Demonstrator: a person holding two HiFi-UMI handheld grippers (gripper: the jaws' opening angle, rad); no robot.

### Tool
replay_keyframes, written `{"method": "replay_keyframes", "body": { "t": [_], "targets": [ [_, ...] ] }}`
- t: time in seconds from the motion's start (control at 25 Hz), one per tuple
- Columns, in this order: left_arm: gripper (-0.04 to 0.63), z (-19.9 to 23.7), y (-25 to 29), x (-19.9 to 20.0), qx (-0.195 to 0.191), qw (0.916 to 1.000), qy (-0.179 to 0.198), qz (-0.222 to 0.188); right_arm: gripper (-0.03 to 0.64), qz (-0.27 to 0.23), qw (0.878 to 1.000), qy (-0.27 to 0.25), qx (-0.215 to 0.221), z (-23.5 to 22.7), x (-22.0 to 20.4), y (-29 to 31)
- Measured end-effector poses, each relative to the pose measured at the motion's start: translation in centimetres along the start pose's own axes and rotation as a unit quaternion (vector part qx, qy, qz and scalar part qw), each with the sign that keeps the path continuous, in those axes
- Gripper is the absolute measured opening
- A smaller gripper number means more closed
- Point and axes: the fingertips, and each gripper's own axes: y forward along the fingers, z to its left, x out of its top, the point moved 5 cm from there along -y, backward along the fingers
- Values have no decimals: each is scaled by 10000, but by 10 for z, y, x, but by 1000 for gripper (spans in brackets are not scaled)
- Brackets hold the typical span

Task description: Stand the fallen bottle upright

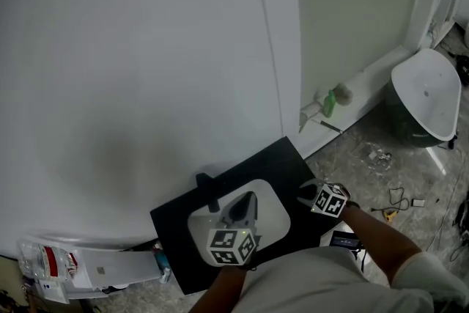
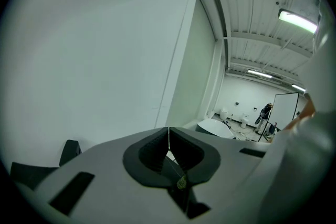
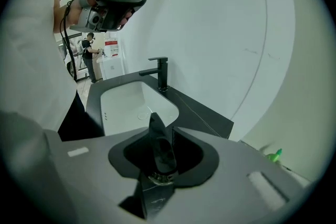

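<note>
Fingers [image 2: 156,150] of the left gripper [image 1: 243,207] are pressed together, just a thin seam btwn them, nothing pinched. Fingers [image 3: 157,141] of the right gripper [image 1: 306,194] stand spread w/ nothing btwn them. In the right gripper view one dark finger juts up w/ a gap beside it.

Left gripper hangs above the white sink [image 1: 272,220] set in the black surface [image 1: 282,157], marker cube facing up in head view. Right gripper is off the sink's right side, at the surface's right edge. Black faucet [image 1: 208,190] stands at the sink's far-left rim, close to the white wall [image 1: 146,48].

Green bottle [image 1: 330,103] is down on the floor [image 1: 366,157] at the foot of the wall, right of the surface & well apart from both grippers. Its white spray head points toward the surface. Can't tell whether it lies flat or leans. Same bottle shows small at lower right in the right gripper view.

White-lidded bin [image 1: 425,91] sits further right on the floor, w/ cables & small bits scattered nearby. Plastic-wrapped pack [image 1: 47,264] w/ a red label lies at lower left, beside the surface.
</note>
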Motion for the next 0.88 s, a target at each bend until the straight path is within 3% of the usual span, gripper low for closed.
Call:
{"method": "replay_keyframes", "body": {
  "t": [0.4,0.52,0.68,0.88],
  "targets": [
    [9,-1,-2,10,-132,9998,51,-128,124,-558,9981,45,-250,-4,40,-40],
    [9,6,-7,18,-75,9996,66,-255,124,-1093,9932,195,-352,-7,81,-62],
    [9,5,-17,45,-134,9980,23,-622,120,-1966,9780,551,-425,-5,149,-95],
    [9,3,-39,91,-74,9926,124,-1207,3,-2755,9576,692,-470,13,237,-135]
  ]
}}
